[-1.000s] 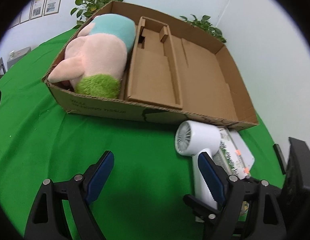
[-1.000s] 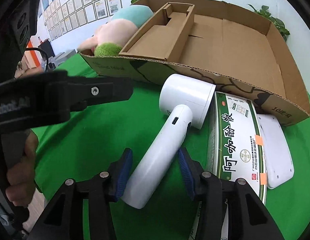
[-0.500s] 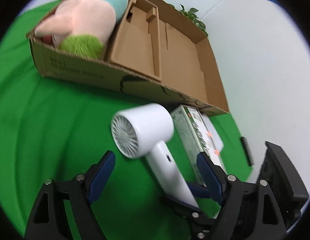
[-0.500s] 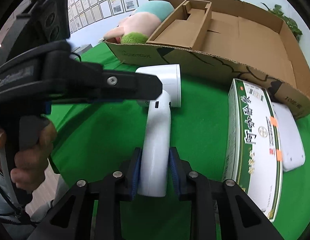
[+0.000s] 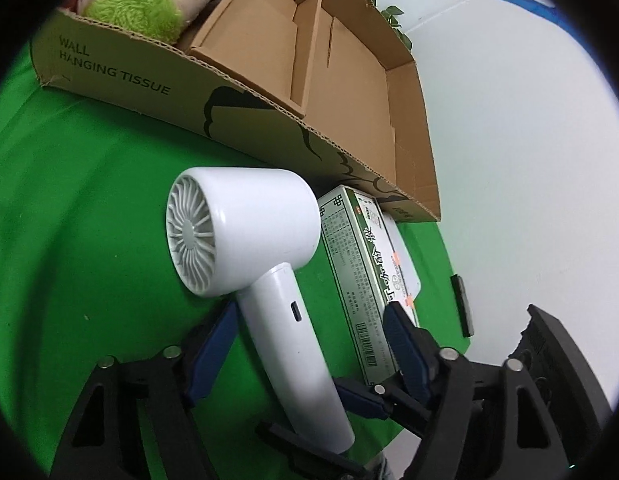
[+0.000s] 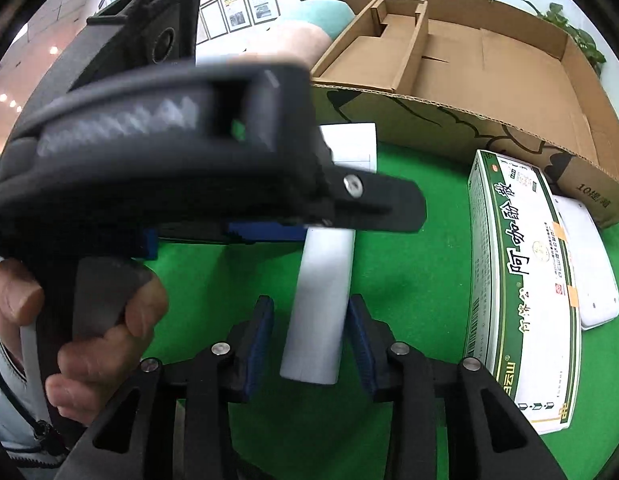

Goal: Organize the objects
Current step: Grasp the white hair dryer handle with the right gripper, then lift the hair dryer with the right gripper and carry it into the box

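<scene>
- White plastic hair dryer (image 5: 245, 236): lying on green tabletop (image 5: 89, 208).
- Left gripper (image 5: 309, 344): jaws closing around dryer handle, not yet pressing.
- Right gripper (image 6: 311, 336): jaws opening, flanking handle end.

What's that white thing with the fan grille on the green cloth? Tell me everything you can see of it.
It looks like a small hair dryer: smooth glossy white plastic, a short round barrel with a grey radial grille at one end, and a long straight handle with a small dark slot. It lies on its side on the green cloth, in front of the cardboard box. The right tool straddles the handle's end, opening; the left tool is closing around the handle higher up.
</scene>
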Demonstrator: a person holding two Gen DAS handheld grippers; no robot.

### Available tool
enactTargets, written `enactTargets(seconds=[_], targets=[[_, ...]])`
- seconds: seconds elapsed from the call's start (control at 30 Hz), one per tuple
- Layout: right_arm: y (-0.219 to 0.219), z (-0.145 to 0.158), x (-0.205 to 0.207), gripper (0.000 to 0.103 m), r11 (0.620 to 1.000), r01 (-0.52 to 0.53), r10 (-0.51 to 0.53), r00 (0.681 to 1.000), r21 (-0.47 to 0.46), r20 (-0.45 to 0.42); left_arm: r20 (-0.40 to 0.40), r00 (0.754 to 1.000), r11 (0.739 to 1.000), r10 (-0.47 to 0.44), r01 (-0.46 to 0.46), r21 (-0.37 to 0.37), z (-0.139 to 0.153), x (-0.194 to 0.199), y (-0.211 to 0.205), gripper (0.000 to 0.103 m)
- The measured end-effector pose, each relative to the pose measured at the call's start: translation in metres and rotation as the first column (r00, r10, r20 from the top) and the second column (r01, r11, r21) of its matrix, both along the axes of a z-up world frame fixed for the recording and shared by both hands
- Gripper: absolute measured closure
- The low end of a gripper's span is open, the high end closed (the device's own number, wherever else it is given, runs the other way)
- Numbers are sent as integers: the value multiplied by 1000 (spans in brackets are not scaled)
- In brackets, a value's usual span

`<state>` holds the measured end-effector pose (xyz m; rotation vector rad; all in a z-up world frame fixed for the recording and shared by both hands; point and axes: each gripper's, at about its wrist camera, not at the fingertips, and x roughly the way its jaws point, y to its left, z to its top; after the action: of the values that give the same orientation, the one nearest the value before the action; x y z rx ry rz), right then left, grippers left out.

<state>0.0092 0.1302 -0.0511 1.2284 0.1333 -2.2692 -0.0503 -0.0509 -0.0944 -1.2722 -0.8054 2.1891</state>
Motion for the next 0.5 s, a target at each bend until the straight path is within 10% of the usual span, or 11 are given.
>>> enactTargets(seconds=[0.5], targets=[[-2,7,9,74,997,73,-73,997,-11,-3,19,1000,996,25,-24,-87,-4,6,1,68]])
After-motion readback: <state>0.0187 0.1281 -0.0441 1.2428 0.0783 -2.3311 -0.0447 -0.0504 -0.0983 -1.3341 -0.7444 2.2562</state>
